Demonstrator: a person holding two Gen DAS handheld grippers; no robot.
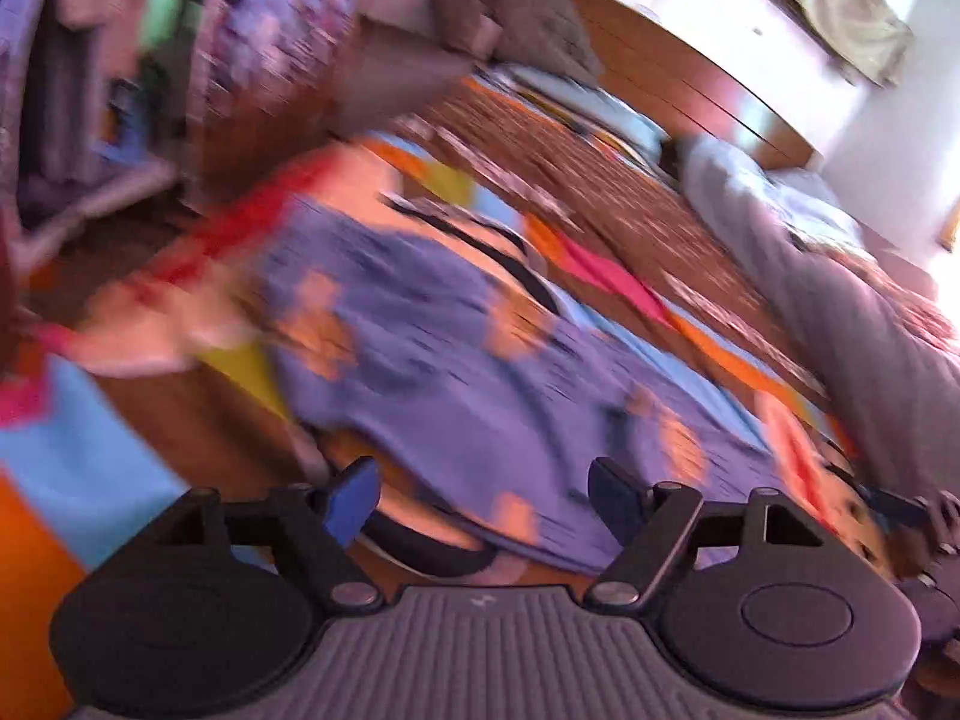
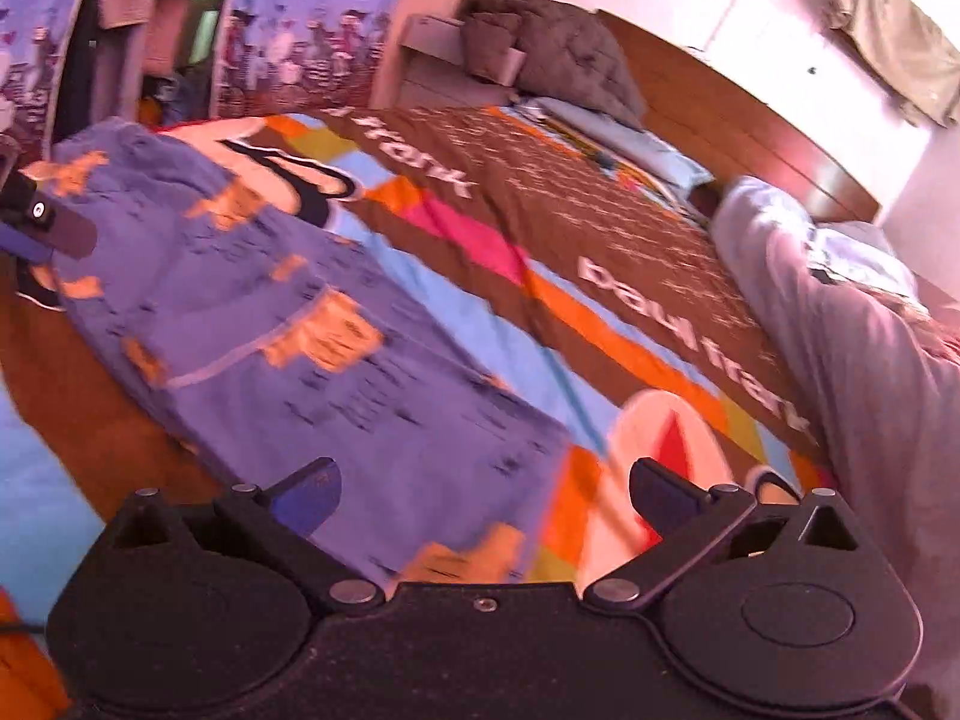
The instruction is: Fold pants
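Right wrist: open claw [image 2: 485, 495] above pants [image 2: 312, 324]

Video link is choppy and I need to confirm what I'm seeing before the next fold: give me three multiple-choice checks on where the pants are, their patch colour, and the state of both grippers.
1. Where do the pants lie?
A. Flat on the patterned bedspread
B. Hanging on the wall
C. On the wooden headboard

2. What colour are the patches on the blue pants?
A. Green
B. Orange
C. White

3. How do the left gripper and right gripper stand?
A. Both clamped on cloth
B. Only the left shut
C. Both open, holding nothing

Answers: 1 A, the blue cloth spreads over the colourful bedspread in both views. 2 B, orange patches dot the fabric. 3 C, each pair of fingers stands wide apart with nothing between.
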